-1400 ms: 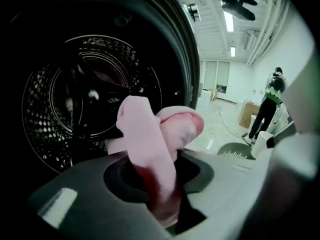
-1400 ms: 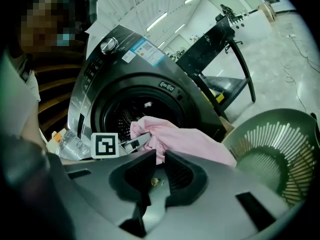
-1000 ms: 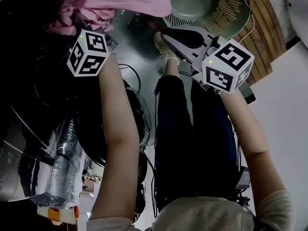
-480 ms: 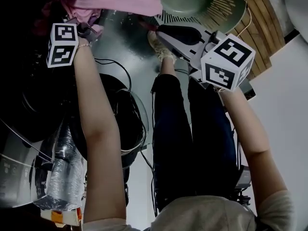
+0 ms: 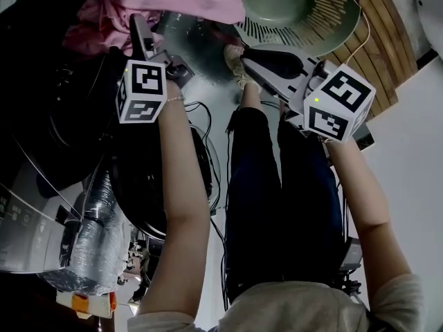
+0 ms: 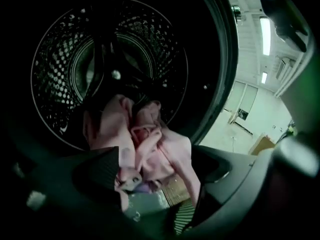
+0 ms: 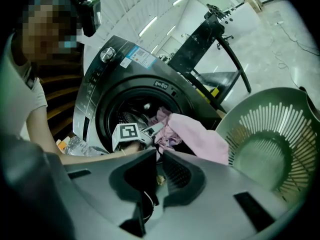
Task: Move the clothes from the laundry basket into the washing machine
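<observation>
The left tool (image 6: 155,166) has just been opening wide to let go, so the pink clothes (image 6: 150,139) are lying loose between its sides, half hanging out of the washing machine (image 7: 100,84). The right tool (image 7: 159,165) is sitting pressed together on nothing, hovering by the laundry basket (image 7: 270,134).

A lab-like hall is shown. Strip lights (image 6: 265,35) are set overhead; a washing machine (image 7: 95,91) and a black metal stand (image 7: 202,44) are placed on bare floor (image 7: 280,29).
</observation>
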### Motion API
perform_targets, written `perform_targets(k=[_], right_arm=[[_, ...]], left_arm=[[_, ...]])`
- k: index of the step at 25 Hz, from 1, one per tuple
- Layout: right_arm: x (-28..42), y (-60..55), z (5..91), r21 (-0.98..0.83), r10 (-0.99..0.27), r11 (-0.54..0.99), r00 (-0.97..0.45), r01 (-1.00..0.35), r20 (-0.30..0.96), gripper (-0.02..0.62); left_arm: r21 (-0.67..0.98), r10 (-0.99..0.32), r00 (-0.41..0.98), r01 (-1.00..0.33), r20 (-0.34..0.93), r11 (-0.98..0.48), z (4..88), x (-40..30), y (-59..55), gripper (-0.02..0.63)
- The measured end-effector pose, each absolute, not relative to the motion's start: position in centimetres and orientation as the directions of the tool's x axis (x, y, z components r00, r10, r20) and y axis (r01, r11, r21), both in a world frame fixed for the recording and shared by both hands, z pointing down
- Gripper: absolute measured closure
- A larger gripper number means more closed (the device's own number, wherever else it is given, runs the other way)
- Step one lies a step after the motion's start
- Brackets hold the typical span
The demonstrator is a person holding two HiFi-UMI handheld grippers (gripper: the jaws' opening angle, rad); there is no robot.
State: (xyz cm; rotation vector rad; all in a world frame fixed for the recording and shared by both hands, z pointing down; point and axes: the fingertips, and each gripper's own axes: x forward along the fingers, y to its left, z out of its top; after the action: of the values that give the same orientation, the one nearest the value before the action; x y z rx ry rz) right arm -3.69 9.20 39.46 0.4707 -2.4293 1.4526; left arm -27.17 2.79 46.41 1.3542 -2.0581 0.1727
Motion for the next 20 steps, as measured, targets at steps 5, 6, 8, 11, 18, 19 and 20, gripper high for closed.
perform_targets(k=[5, 6, 8, 11, 18, 19, 20], right_arm=[[-4.0, 10.4, 39.4, -0.803, -0.076, 0.462, -0.919, -0.377, 0.388, 0.563], [-4.1, 10.6, 39.5, -0.807, -0.065, 0.459, -0.92, -0.371, 0.385, 0.563], [-4.1, 10.8, 40.0, -0.81, -0.055, 0.456, -0.92, -0.368, 0.387, 0.563], [-3.8, 10.7, 40.7, -0.81, -0.068, 0.448, -0.918, -0.379, 0.391, 0.563], [-3.5, 10.7, 41.2, -0.811, -0.075, 0.439, -0.915, -0.387, 0.397, 0.563], [-3.5, 10.6, 41.2, -0.81, -0.075, 0.44, -0.915, -0.387, 0.396, 0.563], [-3.5, 10.5, 41.1, -0.81, -0.075, 0.441, -0.916, -0.386, 0.395, 0.563]], left_arm=[[0.181, -0.678, -0.158, -0.898, 0.718, 0.401, 50.9, -22.8, 3.2, 0.138], [0.136, -0.652, -0.179, -0.905, 0.737, 0.403, 51.7, -23.1, 3.0, 0.137], [0.04, -0.61, -0.243, -0.91, 0.754, 0.413, 52.9, -24.6, 2.5, 0.137], [-0.046, -0.585, -0.302, -0.91, 0.753, 0.412, 54.3, -26.3, 1.8, 0.137], [-0.018, -0.622, -0.149, -0.977, 0.769, 0.212, 54.6, -26.6, 0.6, 0.389], [-0.024, -0.641, -0.139, -0.983, 0.755, 0.184, 53.8, -26.5, 0.4, 0.478], [-0.031, -0.661, -0.143, -0.984, 0.737, 0.178, 52.8, -26.9, 0.2, 0.494]])
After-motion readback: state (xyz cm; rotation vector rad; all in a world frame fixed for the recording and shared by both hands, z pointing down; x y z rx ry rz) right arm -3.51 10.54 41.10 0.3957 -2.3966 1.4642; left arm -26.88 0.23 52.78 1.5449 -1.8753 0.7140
